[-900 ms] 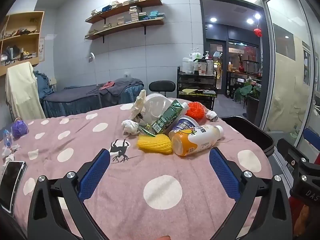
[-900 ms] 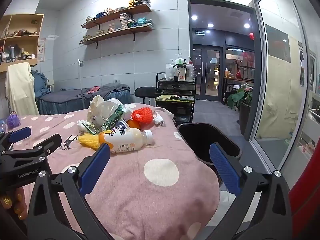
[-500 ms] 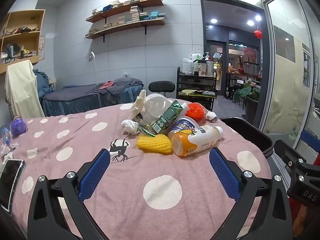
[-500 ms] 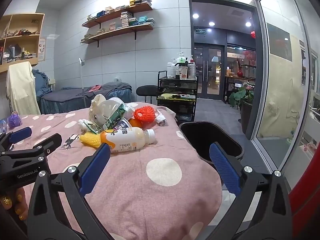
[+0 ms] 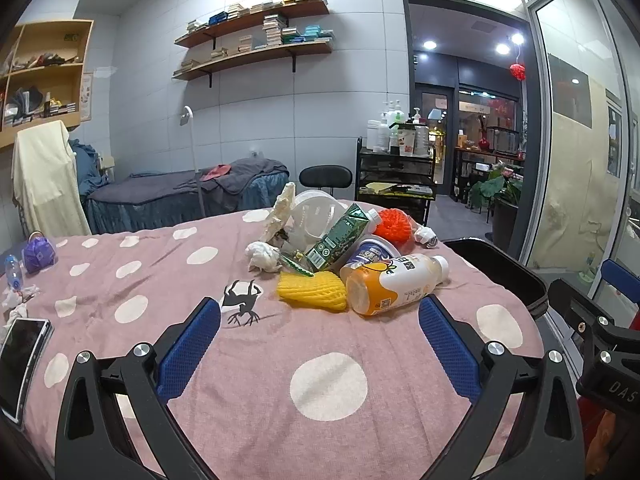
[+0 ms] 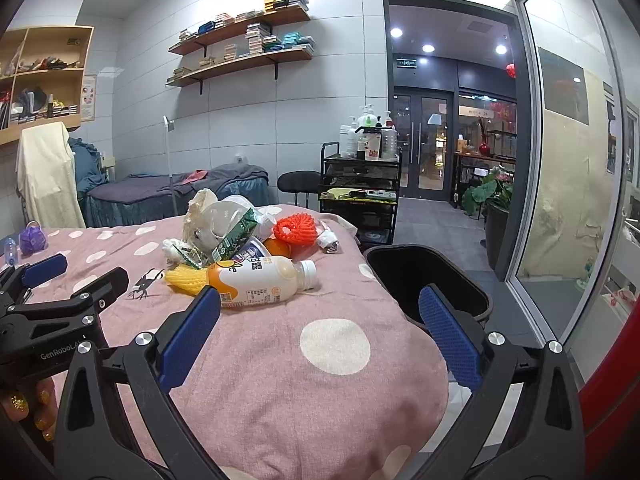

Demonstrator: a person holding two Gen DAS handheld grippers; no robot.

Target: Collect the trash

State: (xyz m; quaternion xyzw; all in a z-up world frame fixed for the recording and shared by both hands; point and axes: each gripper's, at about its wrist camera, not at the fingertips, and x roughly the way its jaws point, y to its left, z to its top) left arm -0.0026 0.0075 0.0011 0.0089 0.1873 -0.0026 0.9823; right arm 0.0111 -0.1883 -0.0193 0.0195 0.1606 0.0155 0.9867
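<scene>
— Left wrist view: what lies ahead of you?
— My pink dotted counter [image 5: 332, 384], with the black bin [image 5: 500, 268] at its right edge.
— And the trash?
— Heaped mid-counter: orange bottle [image 5: 394, 286] on its side, touching yellow foam net [image 5: 312, 290].
— Your tools?
— Left tool [image 5: 320, 338] and right tool [image 6: 320, 338] both gape wide, holding nothing.

Two black grippers with blue pads, both wide open and holding nothing.

The left black gripper with blue pads [image 5: 319, 338] points forward, and its two fingers stand far apart with only air between them. In the right view this left gripper [image 6: 60, 276] shows at the near left, held by a hand with gold glitter nails [image 6: 30, 408]. The right black gripper with blue pads [image 6: 319, 338] also points forward, its fingers spread wide. In the left view it [image 5: 592, 300] pokes in at the near right edge. The two grippers are side by side and apart.
</scene>
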